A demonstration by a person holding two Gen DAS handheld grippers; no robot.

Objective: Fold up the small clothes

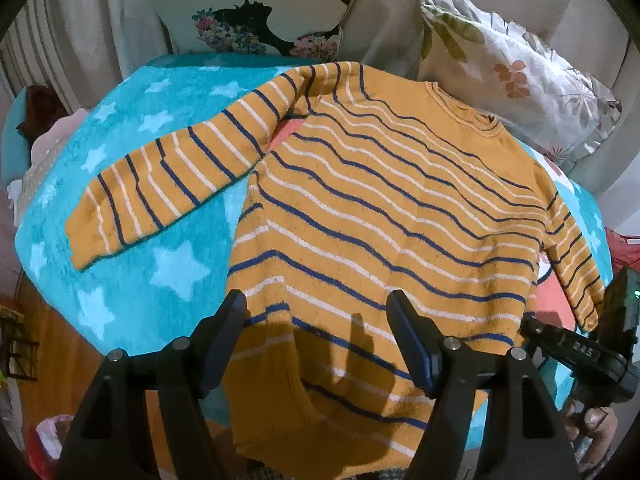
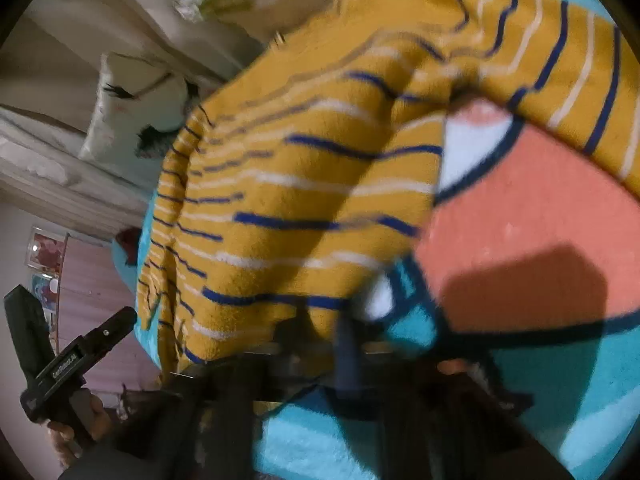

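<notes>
A mustard-yellow sweater [image 1: 372,208] with blue and white stripes lies face up on a turquoise star blanket [image 1: 132,216]. One sleeve [image 1: 168,184] stretches out to the left. My left gripper [image 1: 316,340] is open and hovers over the sweater's hem near its bottom left corner, holding nothing. My right gripper [image 2: 324,340] shows blurred in the right wrist view, its fingers close together at the lifted bottom right corner of the sweater [image 2: 280,208]. The cloth there is raised off the blanket [image 2: 520,208]. The right gripper also shows in the left wrist view [image 1: 580,356].
A floral pillow [image 1: 516,76] and a printed cushion [image 1: 264,4] lie behind the sweater. A curtain or sheet [image 1: 96,32] hangs at the back. The wooden floor [image 1: 52,356] shows past the blanket's left edge.
</notes>
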